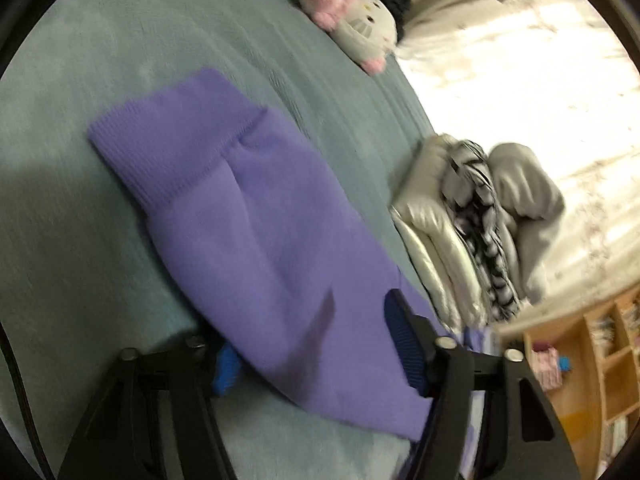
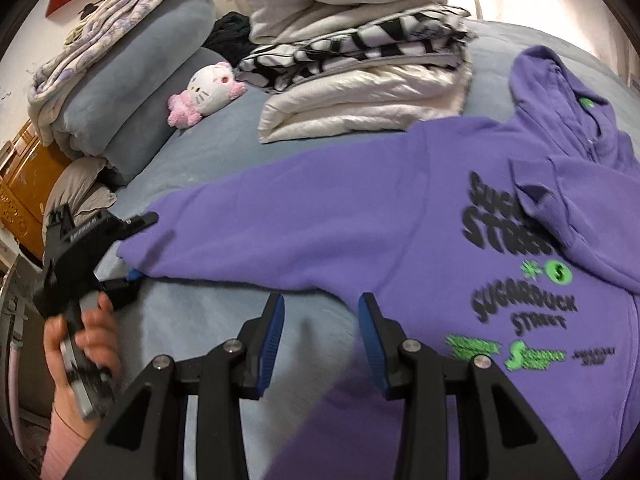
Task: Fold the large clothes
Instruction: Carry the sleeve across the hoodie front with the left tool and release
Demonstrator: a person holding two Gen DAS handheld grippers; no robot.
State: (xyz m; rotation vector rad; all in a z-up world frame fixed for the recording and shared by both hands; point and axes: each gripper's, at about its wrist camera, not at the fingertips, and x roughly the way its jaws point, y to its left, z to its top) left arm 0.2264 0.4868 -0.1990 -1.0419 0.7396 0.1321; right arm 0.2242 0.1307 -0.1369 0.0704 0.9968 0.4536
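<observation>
A purple hoodie (image 2: 400, 216) with black and green print lies face up on a grey-blue bed. Its far sleeve lies folded over the chest. The near sleeve (image 1: 256, 224) stretches left, its ribbed cuff (image 1: 160, 148) pointing away in the left wrist view. My left gripper (image 1: 312, 344) is closed around that sleeve, with cloth between the blue pads; it also shows in the right wrist view (image 2: 132, 256) at the sleeve's end. My right gripper (image 2: 320, 320) is open and empty, hovering over the hoodie's lower edge near the armpit.
A stack of folded white, zebra-striped and grey clothes (image 2: 360, 76) sits behind the hoodie, also shown in the left wrist view (image 1: 476, 224). A Hello Kitty plush (image 2: 208, 88) and rolled blankets (image 2: 120, 80) lie at the back left. A wooden shelf (image 1: 580, 360) stands beside the bed.
</observation>
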